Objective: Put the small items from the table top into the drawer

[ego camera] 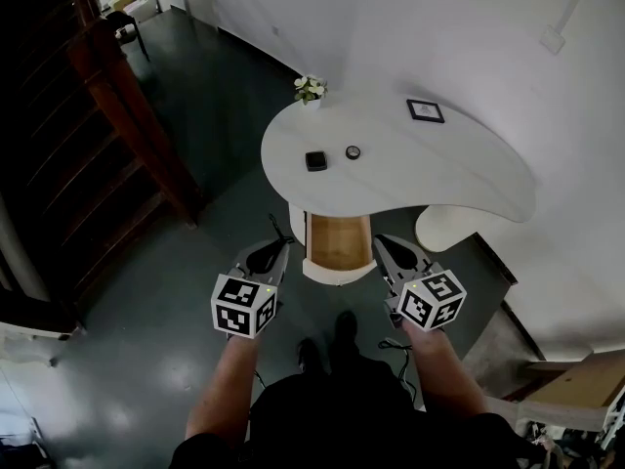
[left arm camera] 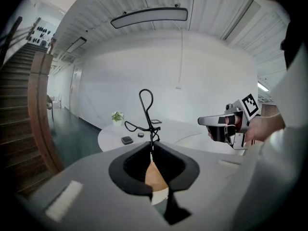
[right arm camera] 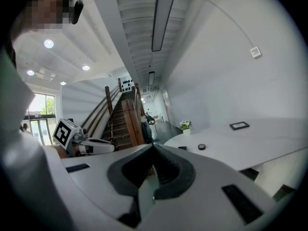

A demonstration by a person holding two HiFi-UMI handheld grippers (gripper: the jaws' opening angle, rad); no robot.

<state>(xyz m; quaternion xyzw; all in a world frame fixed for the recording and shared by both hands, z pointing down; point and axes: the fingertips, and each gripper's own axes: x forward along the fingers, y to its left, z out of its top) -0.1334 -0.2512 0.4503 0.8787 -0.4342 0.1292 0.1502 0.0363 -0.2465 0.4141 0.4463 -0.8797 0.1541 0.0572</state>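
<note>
Empty, pinched together: left gripper (ego camera: 276, 251), right gripper (ego camera: 384, 247). Ahead past open drawer (ego camera: 339, 242): black square item (ego camera: 315, 160) left-nearer, round item (ego camera: 353, 151) right-nearer.

Grey left tongs (ego camera: 281, 246), grey right tongs (ego camera: 381, 242), black-and-white marker cubes (ego camera: 243, 306), black top (ego camera: 342, 428), dark shoes (ego camera: 344, 326)

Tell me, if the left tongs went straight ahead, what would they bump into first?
Probably the front edge of the white table, right by the open drawer. Depth is hard to judge here, so that's a guess.
</note>
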